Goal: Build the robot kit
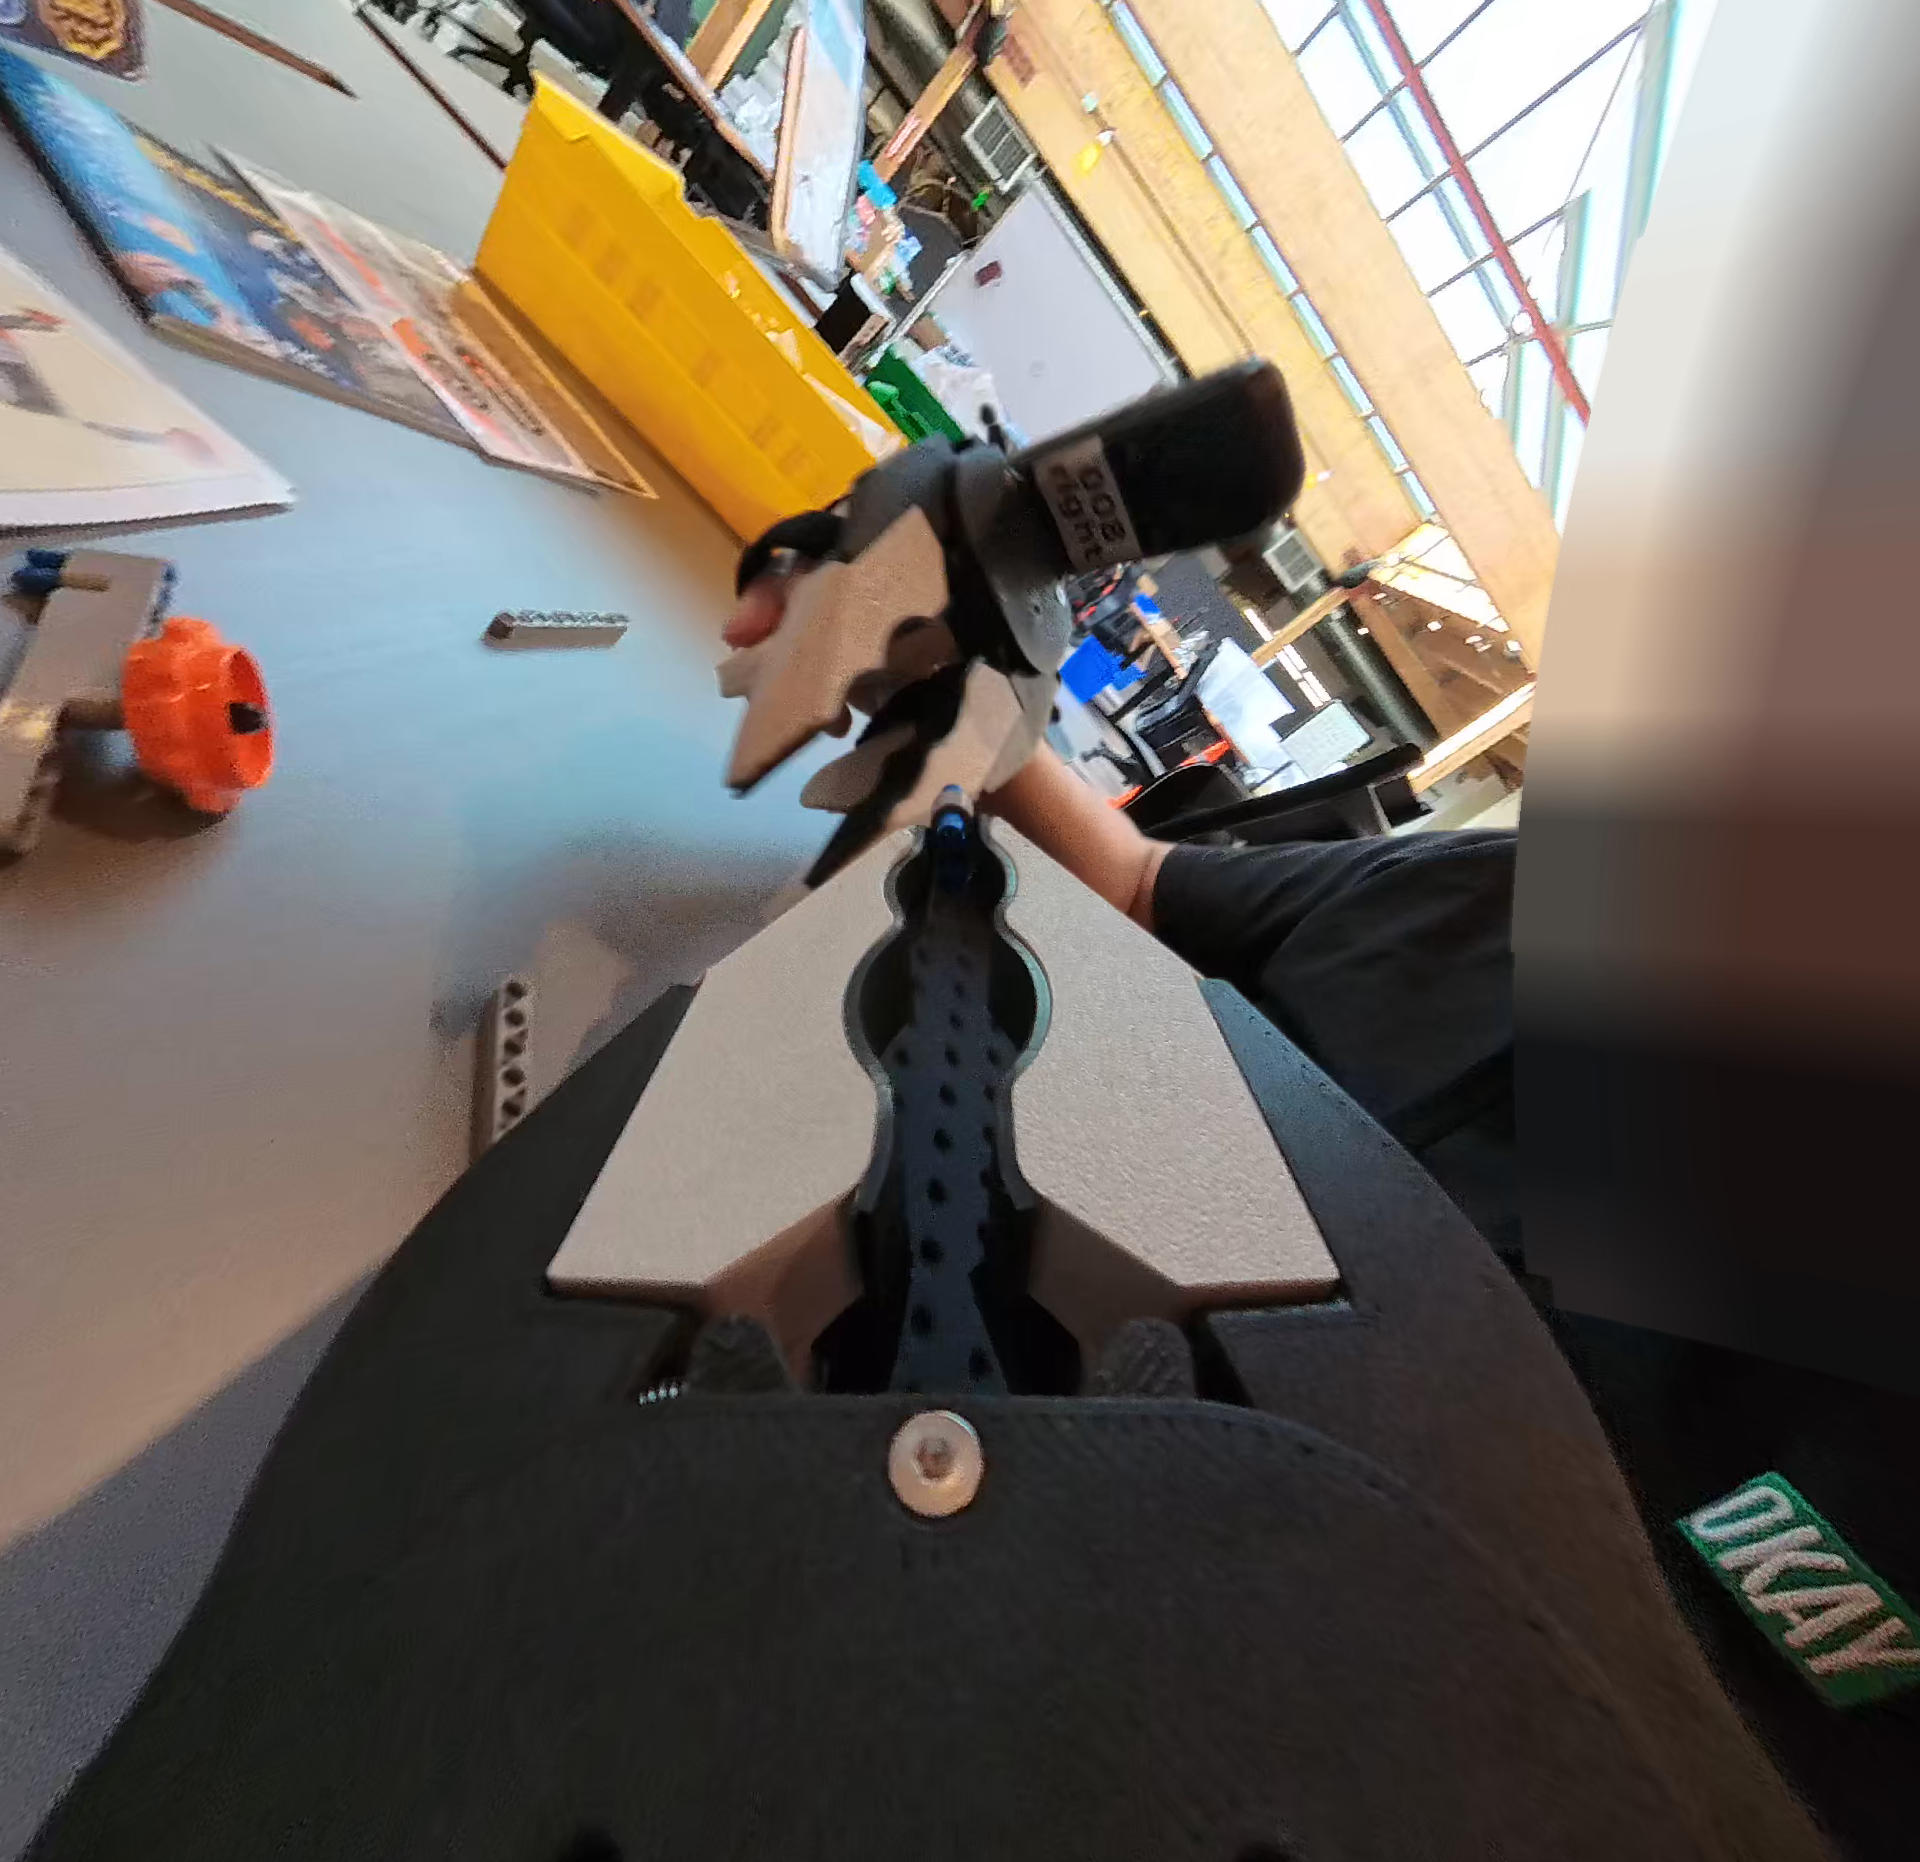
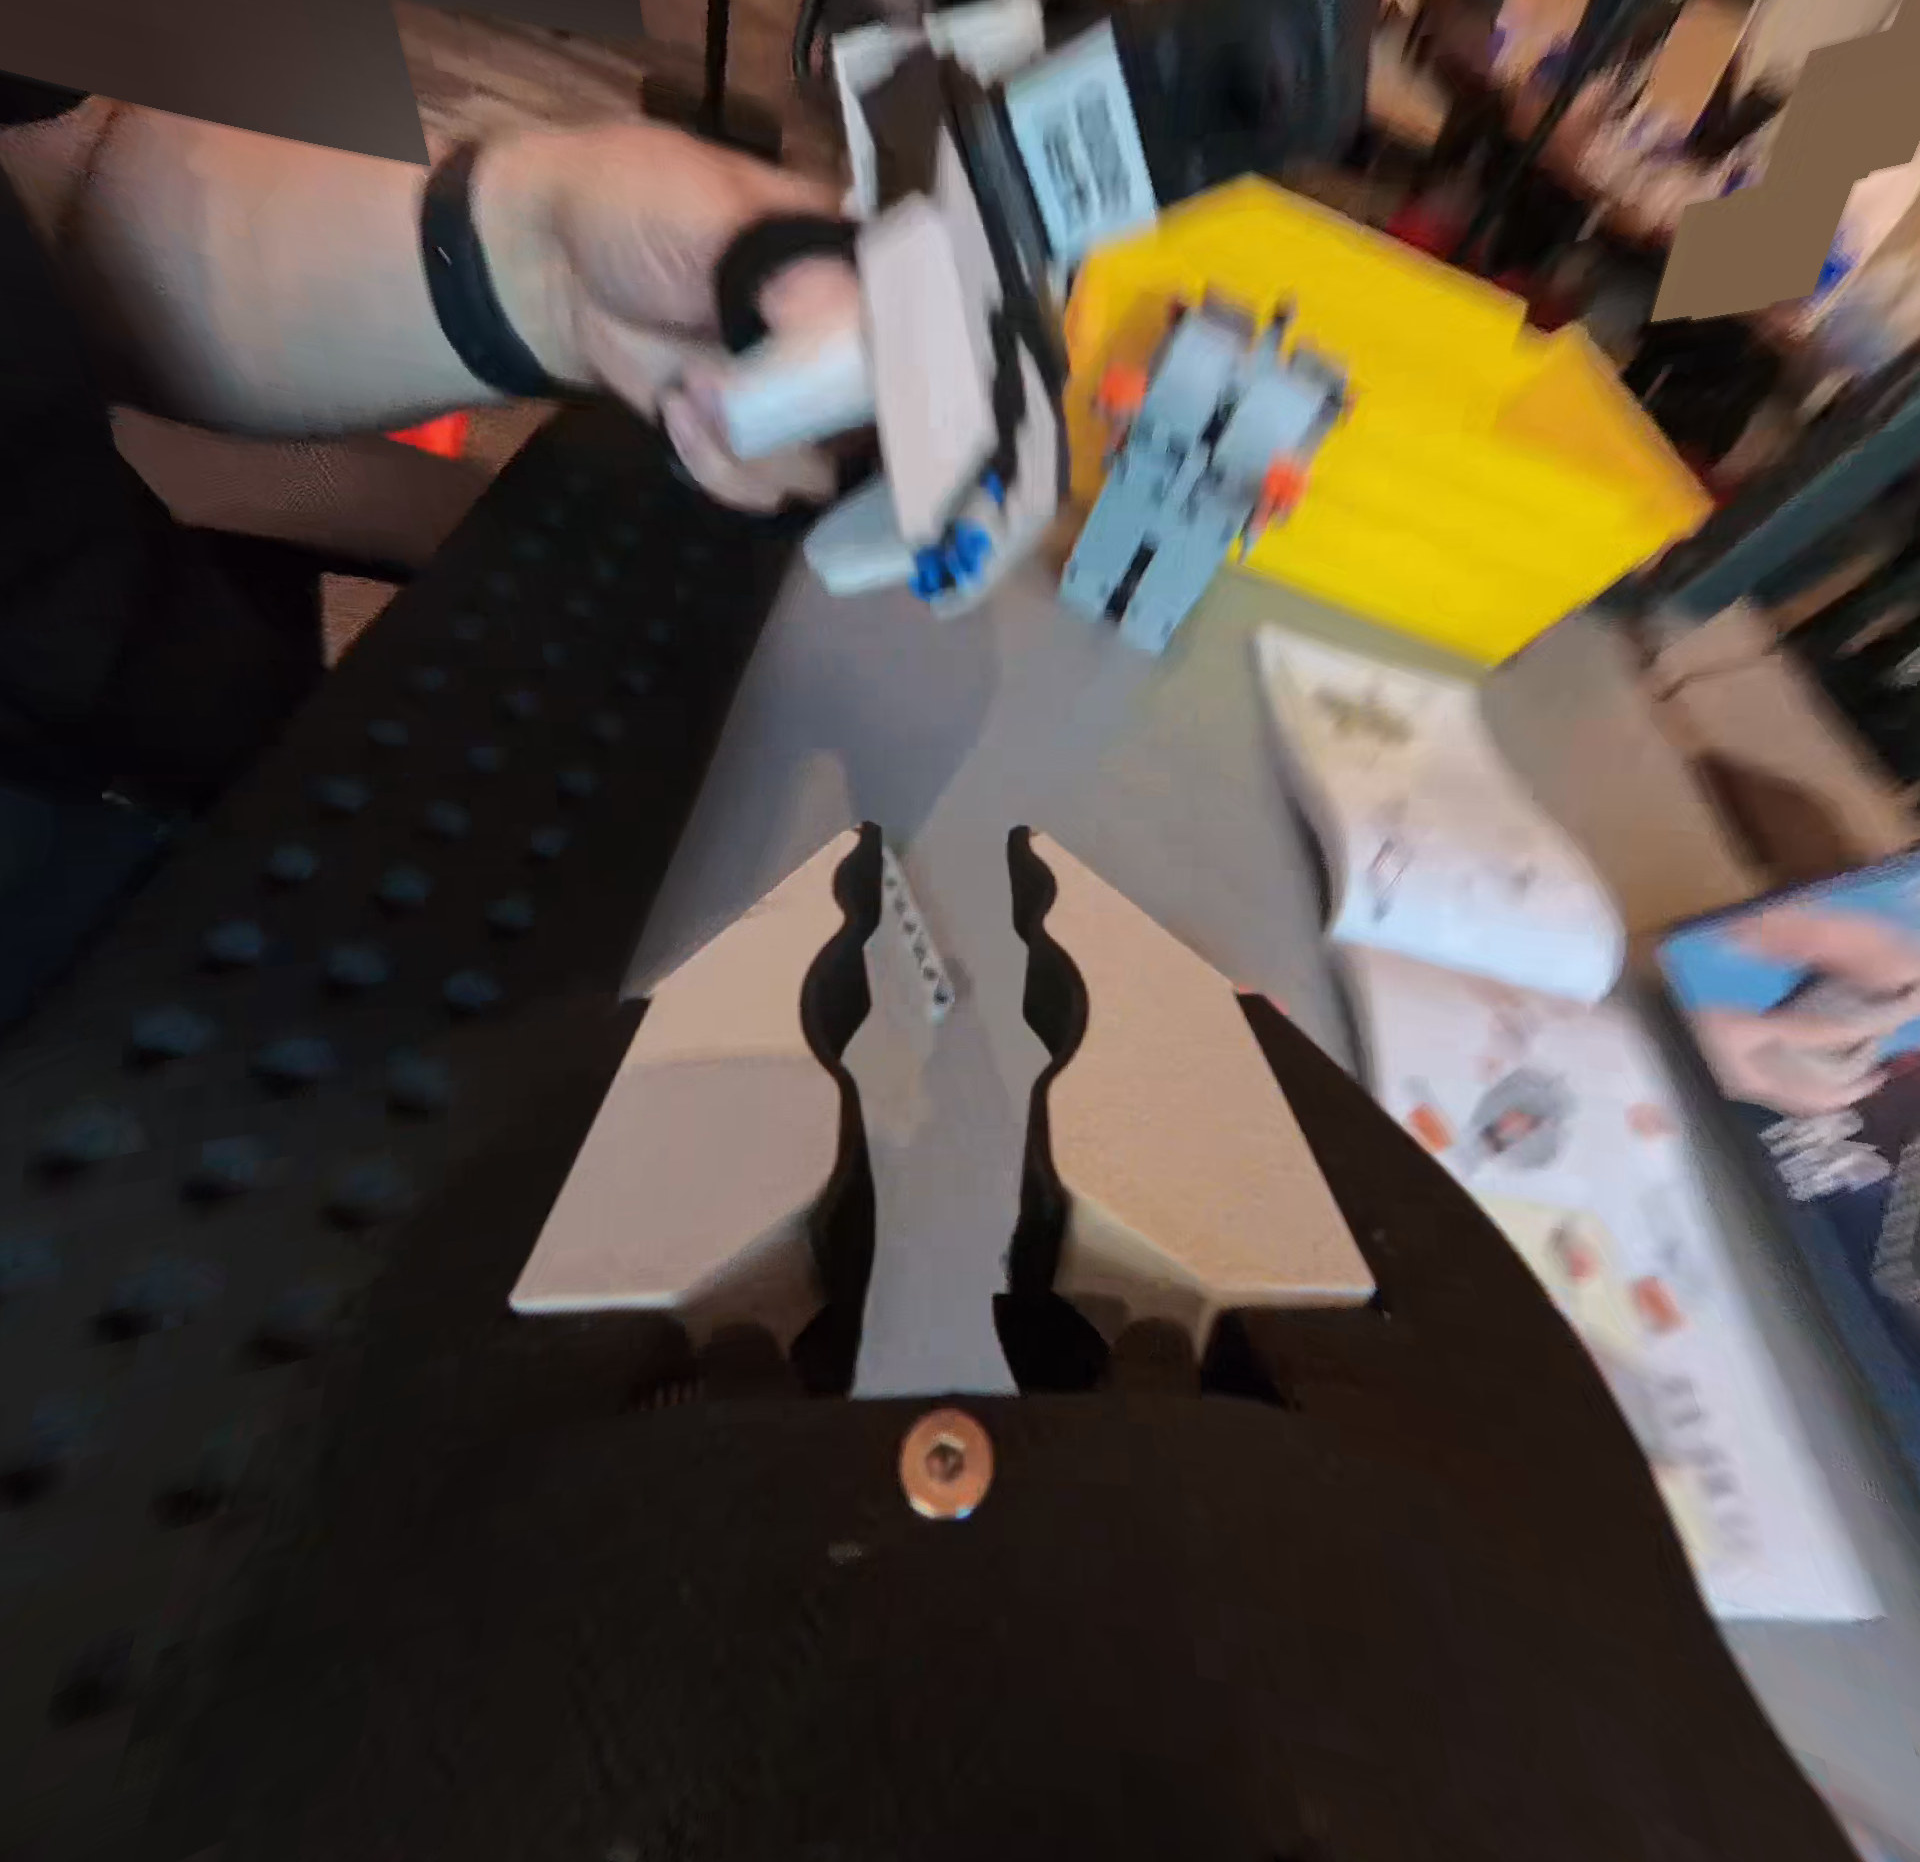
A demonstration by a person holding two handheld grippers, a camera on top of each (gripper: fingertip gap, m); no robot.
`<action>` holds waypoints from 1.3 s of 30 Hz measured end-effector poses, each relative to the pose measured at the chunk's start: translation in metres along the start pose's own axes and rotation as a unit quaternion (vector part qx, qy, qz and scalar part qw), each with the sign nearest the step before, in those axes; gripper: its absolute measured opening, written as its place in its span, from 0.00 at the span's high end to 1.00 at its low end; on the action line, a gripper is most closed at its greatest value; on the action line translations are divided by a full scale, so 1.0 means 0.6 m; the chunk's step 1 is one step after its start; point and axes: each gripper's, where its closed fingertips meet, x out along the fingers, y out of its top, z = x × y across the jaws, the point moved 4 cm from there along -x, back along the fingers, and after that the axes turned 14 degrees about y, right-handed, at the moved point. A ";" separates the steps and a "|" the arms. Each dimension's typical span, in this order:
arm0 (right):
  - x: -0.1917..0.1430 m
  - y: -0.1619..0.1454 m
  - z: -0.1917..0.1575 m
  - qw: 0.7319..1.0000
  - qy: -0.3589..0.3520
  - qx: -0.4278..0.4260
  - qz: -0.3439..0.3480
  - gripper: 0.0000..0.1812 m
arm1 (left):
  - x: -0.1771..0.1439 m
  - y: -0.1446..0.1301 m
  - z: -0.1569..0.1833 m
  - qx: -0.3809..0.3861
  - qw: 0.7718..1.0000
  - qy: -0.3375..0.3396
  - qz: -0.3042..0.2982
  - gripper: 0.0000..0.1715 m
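Observation:
My left gripper (image 1: 951, 846) is shut on a black perforated plate (image 1: 951, 1137) that runs edge-on between its fingers, with a blue pin (image 1: 951, 825) at the tips. In the right wrist view the same plate (image 2: 416, 877) spreads wide at the left, held up by the left gripper (image 2: 935, 555) in a hand. My right gripper (image 2: 945, 846) is open and empty above the grey table, with a short grey holed beam (image 2: 920, 939) lying below the gap. In the left wrist view the right gripper (image 1: 821, 752) hovers just beyond the plate's tip.
A grey build with an orange wheel (image 1: 197, 711) sits at the left; it also shows in the right wrist view (image 2: 1195, 462). Two grey beams (image 1: 556, 628) (image 1: 504, 1064) lie on the table. A yellow bin (image 1: 665, 306) (image 2: 1403, 441) stands behind. Booklets (image 1: 260, 274) (image 2: 1455, 877) lie flat. One gripper's finger ends stand about 5 cm off the other's.

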 end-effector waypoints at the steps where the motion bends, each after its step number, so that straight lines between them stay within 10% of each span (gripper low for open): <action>1: 0.009 -0.023 0.007 0.999 0.016 0.039 -0.011 0.86 | -0.004 -0.004 -0.007 0.002 1.000 0.014 -0.006 0.97; 12: 0.077 -0.109 0.022 0.977 0.113 0.144 -0.111 0.93 | -0.014 -0.058 -0.100 0.029 0.970 0.201 -0.137 0.97; 21: 0.047 -0.079 0.010 0.979 0.128 0.144 -0.066 0.97 | 0.032 -0.061 -0.098 0.236 0.929 0.226 -0.176 0.97; 34: 0.017 -0.027 0.021 0.952 0.157 0.245 0.097 0.97 | 0.047 -0.056 -0.071 0.125 0.975 0.126 -0.136 0.97; 39: 0.018 -0.055 0.025 0.950 0.140 0.274 0.047 0.97 | 0.035 -0.042 -0.089 0.065 0.982 0.134 -0.112 0.97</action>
